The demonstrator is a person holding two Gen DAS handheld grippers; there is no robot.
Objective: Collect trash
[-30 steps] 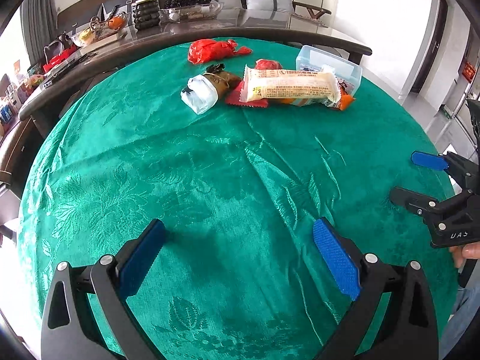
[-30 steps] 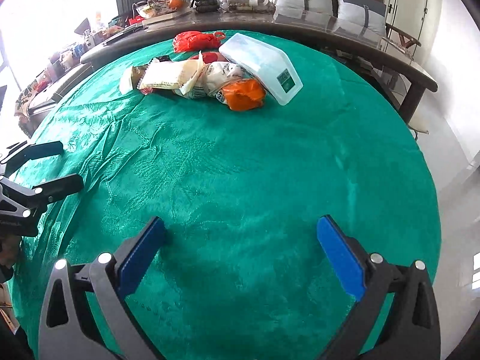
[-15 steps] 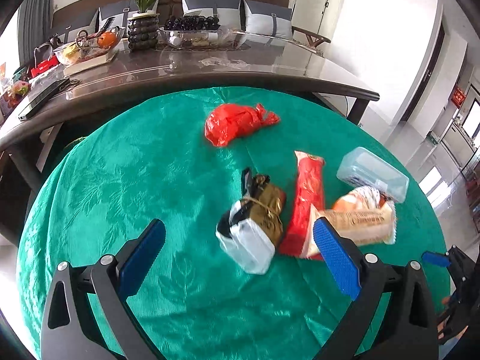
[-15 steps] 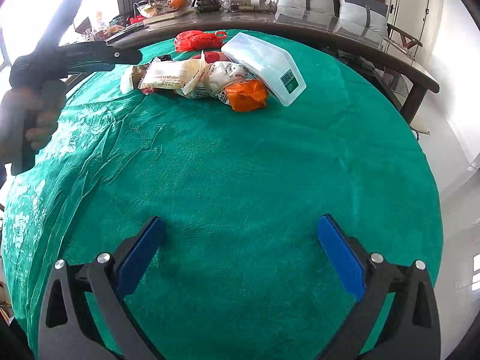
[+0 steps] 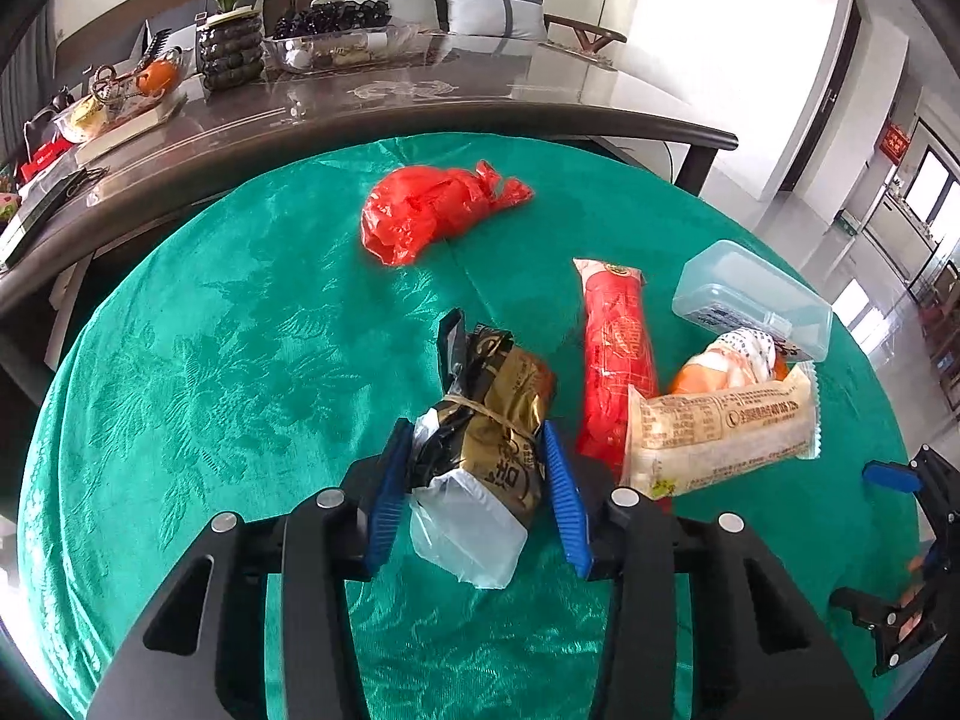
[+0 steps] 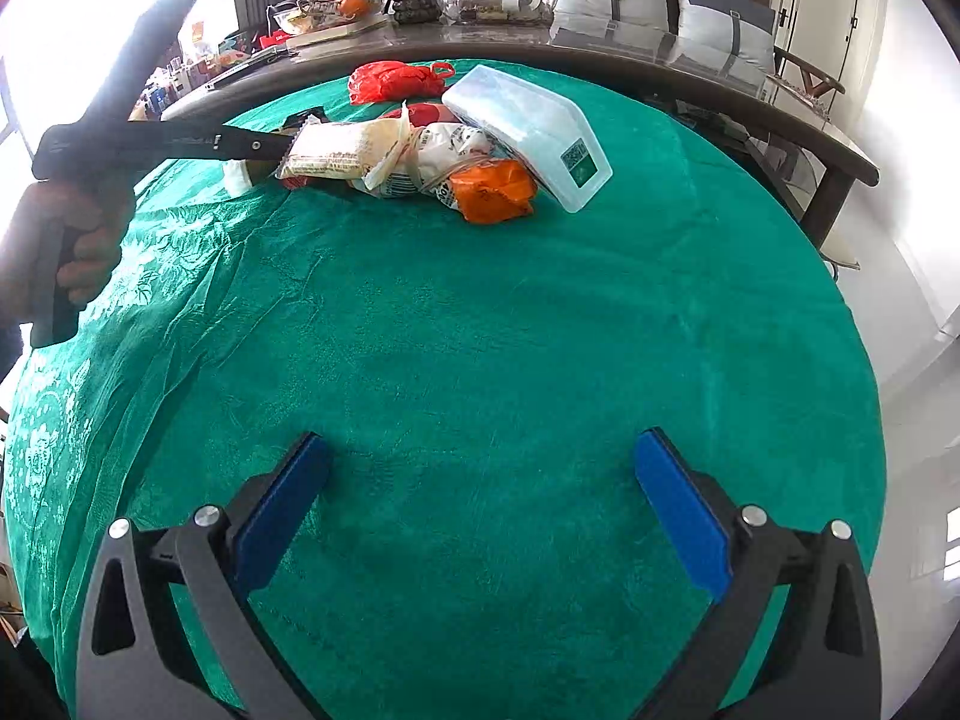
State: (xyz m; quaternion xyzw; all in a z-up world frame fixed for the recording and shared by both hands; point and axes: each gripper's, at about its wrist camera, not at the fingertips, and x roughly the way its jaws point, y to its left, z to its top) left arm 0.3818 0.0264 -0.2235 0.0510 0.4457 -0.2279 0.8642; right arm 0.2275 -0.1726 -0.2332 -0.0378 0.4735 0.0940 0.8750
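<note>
Trash lies in a pile on the green tablecloth. My left gripper is shut on a gold-and-black wrapper with a white end, both blue pads pressing its sides. Beside it lie a long red wrapper, a beige snack packet, an orange-and-white bag, a clear plastic box and a red plastic bag. My right gripper is open and empty over bare cloth near the table's front, far from the pile.
A dark wooden side table with a plant, fruit bowls and dishes runs along the far edge of the round table. The hand-held left gripper reaches in from the left in the right wrist view.
My left gripper moved forward to the pile and closed on the gold-and-black wrapper. My right gripper has stayed in place, open.
</note>
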